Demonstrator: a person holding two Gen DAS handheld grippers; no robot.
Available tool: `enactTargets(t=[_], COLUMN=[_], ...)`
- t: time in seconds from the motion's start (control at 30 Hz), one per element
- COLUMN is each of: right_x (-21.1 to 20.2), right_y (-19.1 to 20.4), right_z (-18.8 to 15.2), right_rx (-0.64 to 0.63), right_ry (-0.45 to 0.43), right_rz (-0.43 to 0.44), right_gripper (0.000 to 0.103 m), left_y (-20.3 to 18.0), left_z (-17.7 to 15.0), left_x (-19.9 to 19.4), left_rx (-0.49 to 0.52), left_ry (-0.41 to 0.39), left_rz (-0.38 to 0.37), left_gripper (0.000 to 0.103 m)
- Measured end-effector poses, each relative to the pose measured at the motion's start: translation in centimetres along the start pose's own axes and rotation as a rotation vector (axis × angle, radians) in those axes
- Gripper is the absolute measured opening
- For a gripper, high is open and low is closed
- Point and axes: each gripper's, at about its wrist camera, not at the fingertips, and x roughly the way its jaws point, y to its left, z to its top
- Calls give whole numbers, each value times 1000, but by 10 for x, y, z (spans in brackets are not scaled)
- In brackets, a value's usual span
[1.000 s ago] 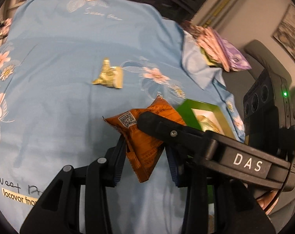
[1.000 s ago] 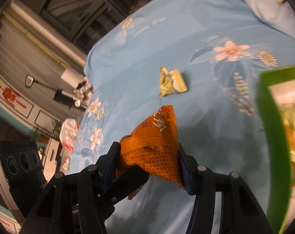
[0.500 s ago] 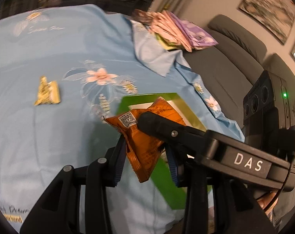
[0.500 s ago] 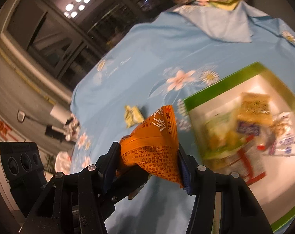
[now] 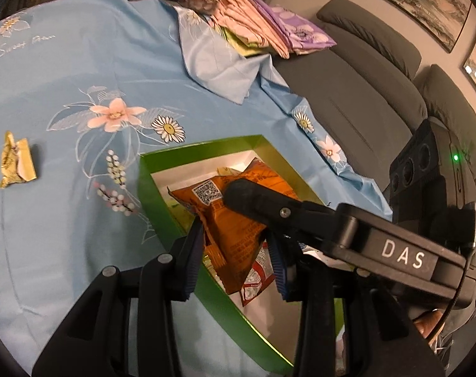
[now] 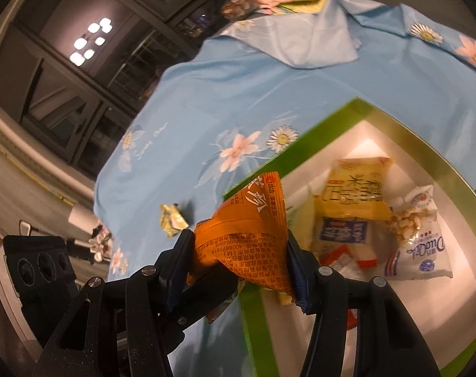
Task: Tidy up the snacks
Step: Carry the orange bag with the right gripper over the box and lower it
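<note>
Both grippers clamped one orange snack packet over the green box.

The left gripper (image 5: 234, 253) and the right gripper (image 6: 242, 268) each held the orange snack packet (image 5: 234, 216), their blue pads pressed on its sides, one finger of the right gripper lying across its top in the left view. The packet hung above the green box (image 6: 319, 125), whose white inside held a yellow packet (image 6: 357, 188) and a white peanut bag (image 6: 420, 245). A crumpled gold wrapper (image 5: 16, 165) lay apart on the blue floral cloth (image 5: 80, 78), with folded fabrics (image 5: 269, 28) stacked at its far edge beside a grey sofa (image 5: 363, 88).
</note>
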Motion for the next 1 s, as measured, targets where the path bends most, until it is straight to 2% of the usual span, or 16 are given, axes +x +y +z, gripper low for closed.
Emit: enactTargets(t=[0.4,0.63,0.73,0.83,1.0], right_x=[-2,1,0,-3,-9], right_y=[-21,-19,-20,-21,-34], right_z=[-2,0,3,2,0], right_rx=[69,61,54,51,94], right_ry=[-19,-13,-8,-16,-24], right_rz=[-52,-48,-9,-19,-10], right_gripper=[57,57,57,57,57], left_y=[-3,-4,-6,-9,-25], left_z=[-2,-1,-2,-2,-6], left_x=[21,20,15,17,23], left_rx=[-11,-17,-10,-15,7], left_ry=[35,24,4,7,9], left_rz=[-38,-10,1,2,33], left_gripper=[38,38,38,38,38])
